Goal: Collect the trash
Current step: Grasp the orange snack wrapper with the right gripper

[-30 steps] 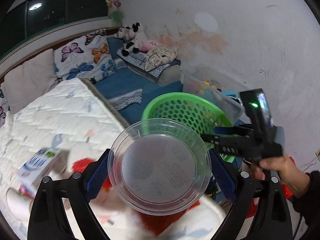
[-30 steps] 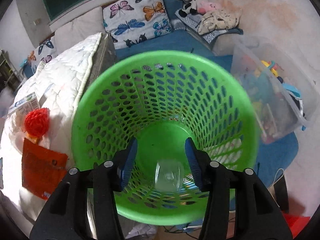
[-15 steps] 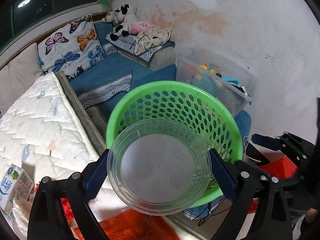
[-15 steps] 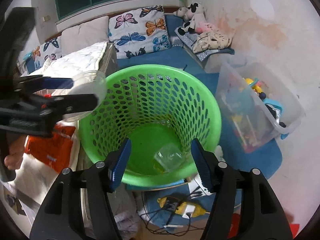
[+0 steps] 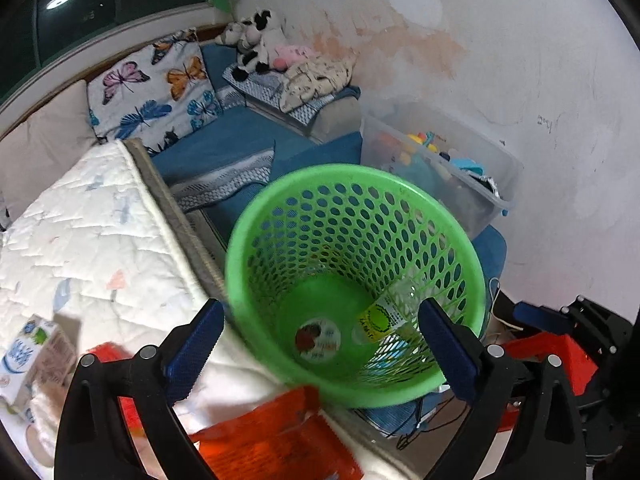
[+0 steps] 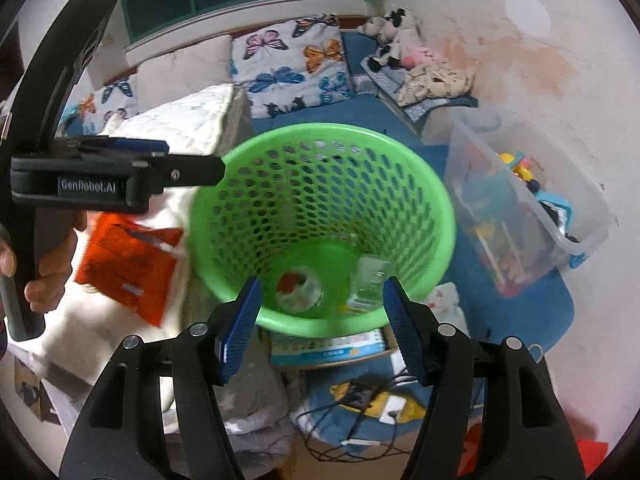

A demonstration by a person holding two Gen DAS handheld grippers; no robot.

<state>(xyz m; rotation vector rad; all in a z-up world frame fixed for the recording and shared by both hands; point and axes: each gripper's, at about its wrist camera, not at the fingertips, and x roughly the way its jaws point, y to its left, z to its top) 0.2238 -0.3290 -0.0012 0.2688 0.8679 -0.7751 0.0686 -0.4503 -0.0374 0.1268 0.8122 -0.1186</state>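
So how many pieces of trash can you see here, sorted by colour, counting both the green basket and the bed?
Clear plastic, in the green basket: 2 (round tub, labelled wrapper)
Orange packet, on the bed: 1
White-and-blue carton, on the bed: 1
Red item, too blurred to name: 1
Total: 5

Basket frame centre; lid and bottle inside. Mattress left, bin upper right, packet below.
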